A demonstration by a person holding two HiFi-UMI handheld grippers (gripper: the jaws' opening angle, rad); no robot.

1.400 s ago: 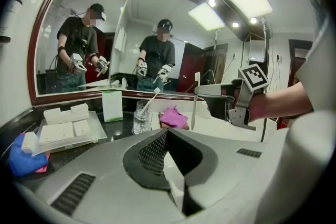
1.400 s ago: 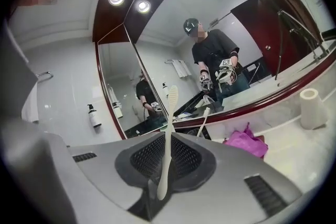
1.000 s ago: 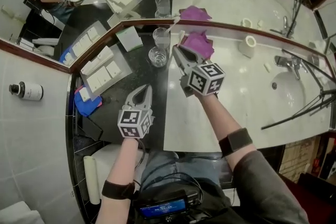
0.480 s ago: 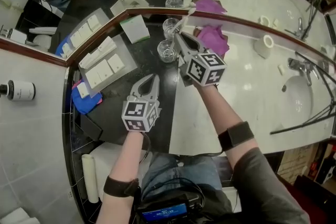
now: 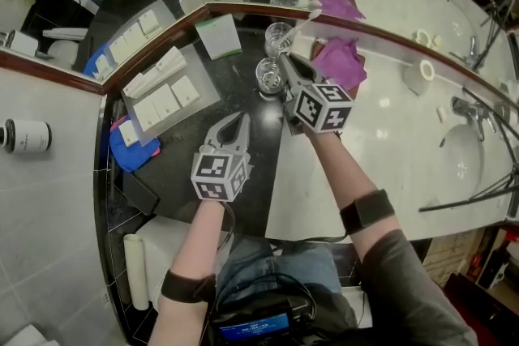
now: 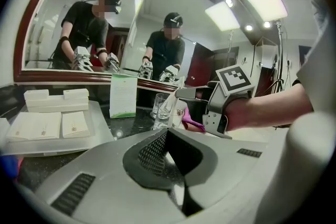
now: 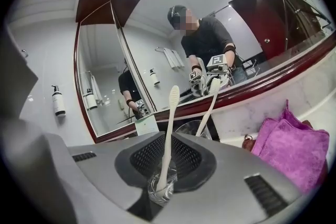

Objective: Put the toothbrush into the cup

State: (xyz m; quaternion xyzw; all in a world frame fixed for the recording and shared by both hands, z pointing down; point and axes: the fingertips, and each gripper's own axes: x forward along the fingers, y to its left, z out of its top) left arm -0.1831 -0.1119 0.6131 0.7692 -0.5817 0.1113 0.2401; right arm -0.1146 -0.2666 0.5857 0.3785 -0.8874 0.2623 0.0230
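I'm lowering the brush (image 7: 169, 128) into the cup (image 7: 161, 189)
Vs a sec ago, my R gripper (image 5: 285, 62) is sitting lower & closer over the cup, so I reckon the drop's nearly done. It's pinching the brush upright, w/ the bottom end looking to be inside the cup already. My L gripper (image 6: 169, 140), pressed together & empty, is idling near the cup, on my side of it.

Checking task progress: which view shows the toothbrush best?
The right gripper view: the white toothbrush stands upright between the jaws of the right gripper, its lower end in the glass cup. The head view shows only a thin white sliver beyond that gripper. In the left gripper view it is too small to tell.
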